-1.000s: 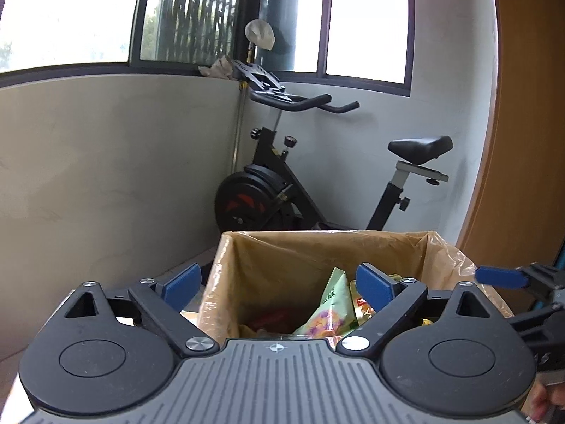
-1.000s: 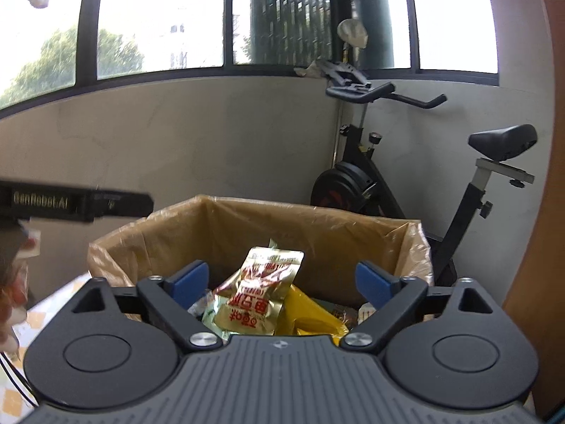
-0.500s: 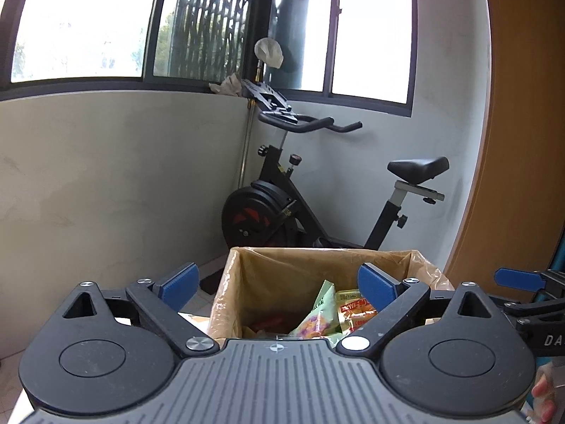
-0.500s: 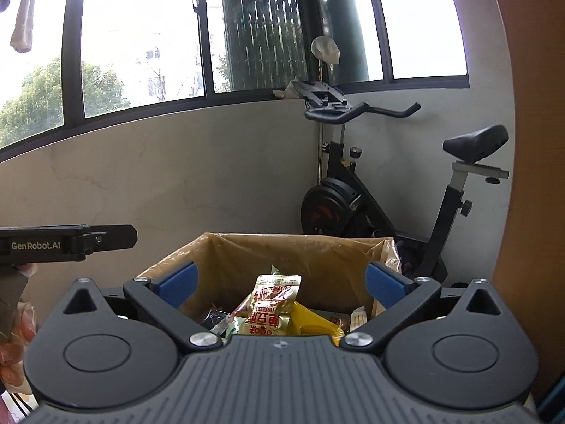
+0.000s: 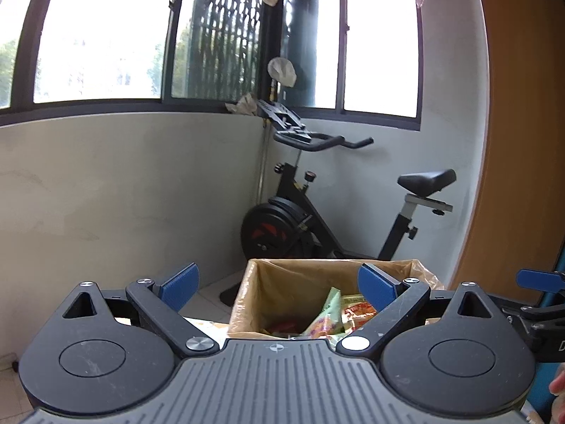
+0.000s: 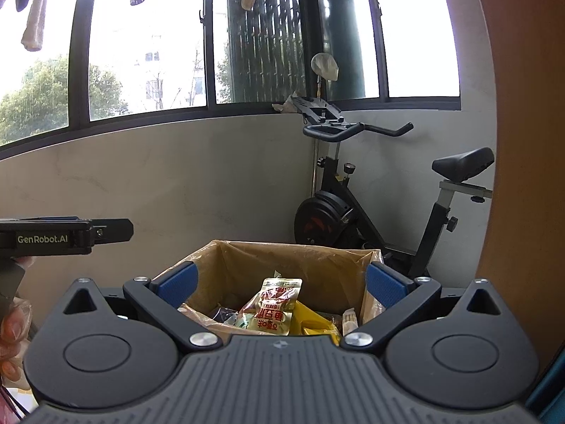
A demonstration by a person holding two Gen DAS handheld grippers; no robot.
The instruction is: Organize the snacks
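Left wrist view has the left gripper [image 5: 279, 284] spread wide, blue pads far apart with nothing between them. It's up above a cardboard box [image 5: 300, 272] lined with a clear plastic bag, and the box sits just ahead of it and a bit to the right. Down inside the box there's a green snack packet [image 5: 326, 318] standing on edge, with a red and orange packet [image 5: 356, 312] right beside it.

Off at the right edge of that view, the right gripper [image 5: 540, 280] pokes in, one blue pad showing.

Right wrist view tells the same story for the right gripper [image 6: 280, 282]: jaws wide apart, holding nothing, hanging over the same box [image 6: 282, 258]. In the box a gold packet with red lettering [image 6: 272, 307] leans upright on top of the pile, with a yellow bag [image 6: 314, 323] touching it on the right.

Behind the box, a black exercise bike [image 6: 353, 208] stands in the corner against the grey wall, under the windows [image 6: 148, 35].
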